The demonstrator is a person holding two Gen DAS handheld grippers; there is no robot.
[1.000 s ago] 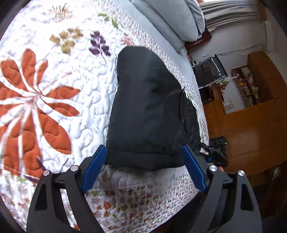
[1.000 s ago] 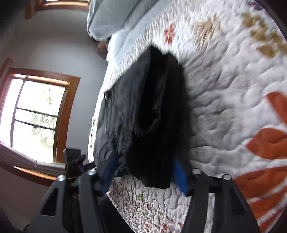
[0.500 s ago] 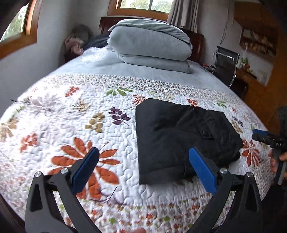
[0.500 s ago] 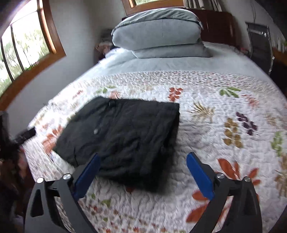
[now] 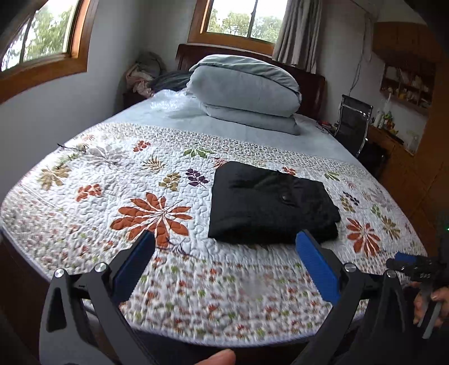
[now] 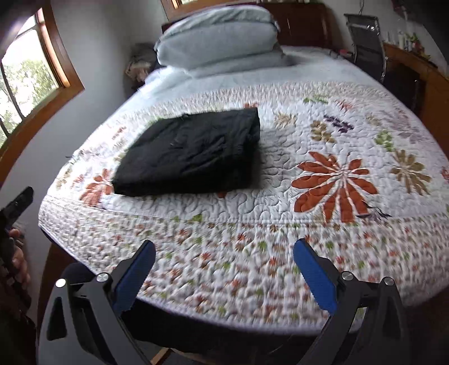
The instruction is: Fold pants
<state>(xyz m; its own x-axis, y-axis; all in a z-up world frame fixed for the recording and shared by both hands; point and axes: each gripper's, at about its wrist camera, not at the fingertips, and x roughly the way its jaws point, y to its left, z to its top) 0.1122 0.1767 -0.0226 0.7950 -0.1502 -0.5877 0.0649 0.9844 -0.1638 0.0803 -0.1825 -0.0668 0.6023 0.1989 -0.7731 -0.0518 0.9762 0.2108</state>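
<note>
The black pants (image 5: 269,205) lie folded into a compact rectangle on the floral quilt (image 5: 157,179) near the foot of the bed. They also show in the right wrist view (image 6: 193,151). My left gripper (image 5: 224,244) is open and empty, held back from the bed's foot edge, short of the pants. My right gripper (image 6: 224,252) is open and empty too, held off the foot edge, with the pants ahead and to the left. The right gripper shows at the lower right of the left wrist view (image 5: 407,264).
A folded grey duvet (image 5: 244,92) lies at the head of the bed. A black chair (image 5: 353,126) and wooden cabinets (image 5: 415,168) stand along the right side. Windows (image 5: 241,16) are in the back and left walls.
Both grippers have let go of the pants and pulled back from the bed. The views have levelled out, and the folded pants now lie flat on the quilt.
</note>
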